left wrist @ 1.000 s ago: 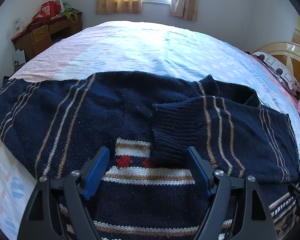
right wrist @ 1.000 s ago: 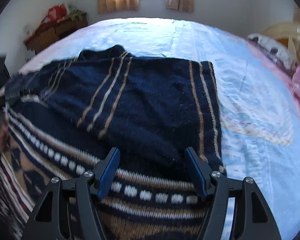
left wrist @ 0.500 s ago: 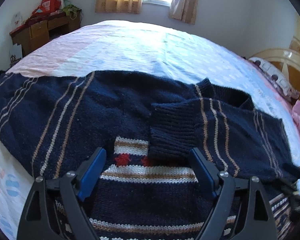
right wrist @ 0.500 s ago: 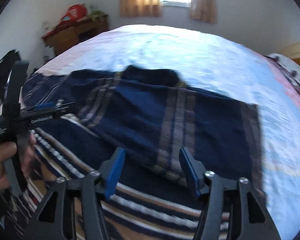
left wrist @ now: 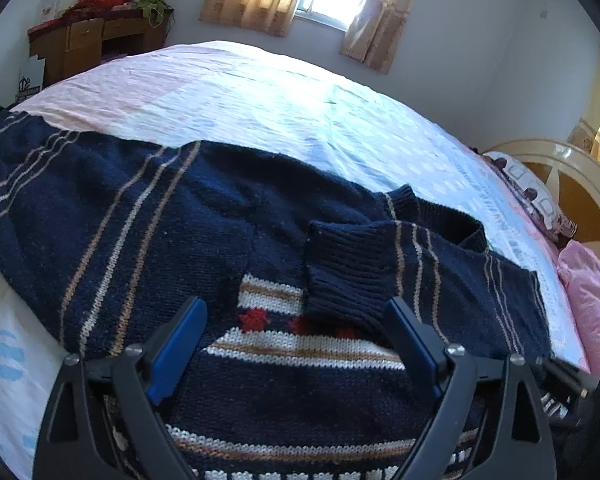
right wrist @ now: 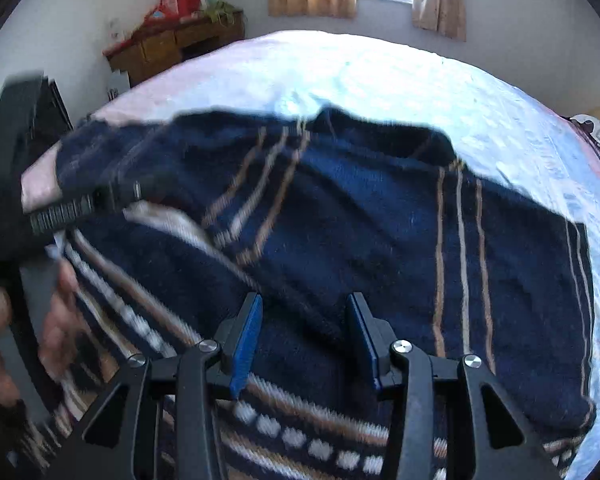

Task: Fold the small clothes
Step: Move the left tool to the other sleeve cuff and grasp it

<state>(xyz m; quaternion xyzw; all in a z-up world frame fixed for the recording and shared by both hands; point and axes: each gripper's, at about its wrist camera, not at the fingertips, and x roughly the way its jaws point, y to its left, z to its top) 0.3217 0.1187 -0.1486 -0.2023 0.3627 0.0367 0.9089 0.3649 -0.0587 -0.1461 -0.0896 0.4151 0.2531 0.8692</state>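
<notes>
A navy knitted sweater (left wrist: 204,216) with tan and white stripes lies flat on the bed, both sleeves folded in across its body. The ribbed cuff (left wrist: 344,268) of one sleeve lies just ahead of my left gripper (left wrist: 296,320), which is open and empty above the patterned chest. In the right wrist view the sweater (right wrist: 380,232) fills the frame. My right gripper (right wrist: 304,320) is open with its jaws fairly close together, empty, over the folded sleeve. The left gripper's body and the hand holding it (right wrist: 56,296) show at the left edge.
The bed sheet (left wrist: 260,96) is pale blue and pink and stretches far behind the sweater. A wooden desk (left wrist: 96,40) with clutter stands at the back left. A headboard (left wrist: 572,184) and pillows (left wrist: 592,304) lie at the right.
My right gripper has swung left across the sweater and its jaws have narrowed. My left gripper has stayed over the chest, shifting slightly.
</notes>
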